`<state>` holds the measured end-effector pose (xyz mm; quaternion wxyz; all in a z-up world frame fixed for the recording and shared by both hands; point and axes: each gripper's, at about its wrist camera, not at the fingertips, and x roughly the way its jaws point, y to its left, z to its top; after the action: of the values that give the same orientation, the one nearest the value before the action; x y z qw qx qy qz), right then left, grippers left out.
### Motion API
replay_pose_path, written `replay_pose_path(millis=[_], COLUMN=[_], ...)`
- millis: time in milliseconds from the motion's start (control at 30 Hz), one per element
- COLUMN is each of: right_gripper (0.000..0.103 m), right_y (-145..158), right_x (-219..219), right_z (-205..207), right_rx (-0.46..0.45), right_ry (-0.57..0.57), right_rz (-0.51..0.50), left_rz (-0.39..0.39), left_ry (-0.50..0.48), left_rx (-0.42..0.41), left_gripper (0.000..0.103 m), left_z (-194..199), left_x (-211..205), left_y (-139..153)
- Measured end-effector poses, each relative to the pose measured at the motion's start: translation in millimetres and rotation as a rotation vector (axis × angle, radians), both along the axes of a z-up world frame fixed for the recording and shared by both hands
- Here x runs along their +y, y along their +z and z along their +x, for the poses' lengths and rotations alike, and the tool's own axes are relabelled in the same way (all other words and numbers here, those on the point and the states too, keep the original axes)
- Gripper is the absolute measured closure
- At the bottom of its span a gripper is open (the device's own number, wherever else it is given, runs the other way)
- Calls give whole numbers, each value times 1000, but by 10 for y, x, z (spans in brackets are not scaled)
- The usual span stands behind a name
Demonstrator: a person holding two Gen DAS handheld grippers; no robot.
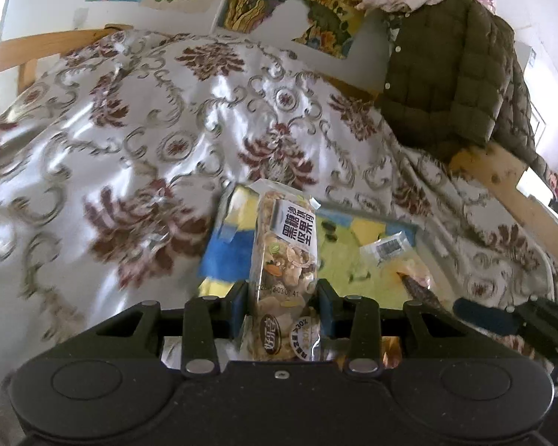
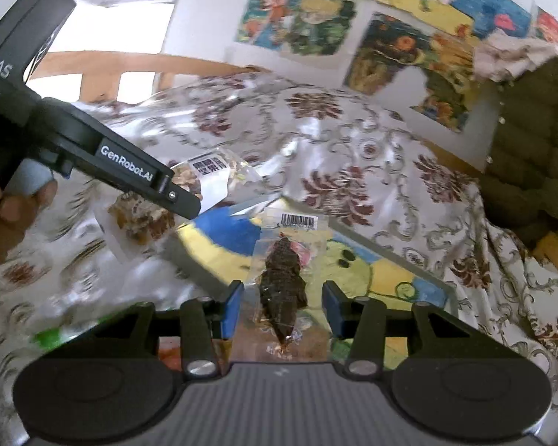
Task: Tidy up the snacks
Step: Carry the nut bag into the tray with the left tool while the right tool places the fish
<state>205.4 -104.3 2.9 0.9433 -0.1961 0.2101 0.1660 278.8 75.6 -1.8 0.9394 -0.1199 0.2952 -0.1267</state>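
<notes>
My left gripper [image 1: 282,297] is shut on a clear packet of nut brittle [image 1: 286,260] with a white label, held upright above a colourful cartoon-printed tray [image 1: 227,249]. In the right wrist view the same packet [image 2: 201,171] sits in the left gripper [image 2: 182,200] at upper left. My right gripper [image 2: 282,301] is open around a clear packet with a dark dried snack [image 2: 282,282] and a barcode, lying on the tray [image 2: 390,275]; the pads do not touch it. That packet [image 1: 398,256] also shows in the left wrist view.
A shiny floral bedspread [image 1: 130,119] covers the bed under the tray. A dark green puffer jacket [image 1: 450,70] hangs on the wooden frame at right. Posters [image 2: 316,11] cover the wall behind. Another snack piece [image 2: 141,219] lies on the spread left of the tray.
</notes>
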Motion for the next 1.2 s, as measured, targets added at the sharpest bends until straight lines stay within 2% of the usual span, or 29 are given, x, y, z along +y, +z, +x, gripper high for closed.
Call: replay_pose_path(millis=[167, 300, 500, 733, 1200], right_gripper=[53, 53, 53, 53, 52], right_y=[-55, -140, -294, -413, -535], right_x=[-87, -137, -185, -150, -101], right_z=[338, 646, 995, 1154, 1218], right_rx=[1, 21, 101, 154, 202], right_ry=[-52, -96, -143, -155, -162], right_rz=[49, 93, 152, 151, 145], left_rz=[7, -38, -52, -48, -6], left_ry=[-4, 21, 46, 44, 45], left_rx=[-10, -9, -8, 42, 127], left_gripper=[62, 62, 62, 62, 61], left_z=[331, 557, 822, 962, 1028], left_x=[-187, -199, -180, -170, -254], left_y=[-84, -201, -317, -439, -648])
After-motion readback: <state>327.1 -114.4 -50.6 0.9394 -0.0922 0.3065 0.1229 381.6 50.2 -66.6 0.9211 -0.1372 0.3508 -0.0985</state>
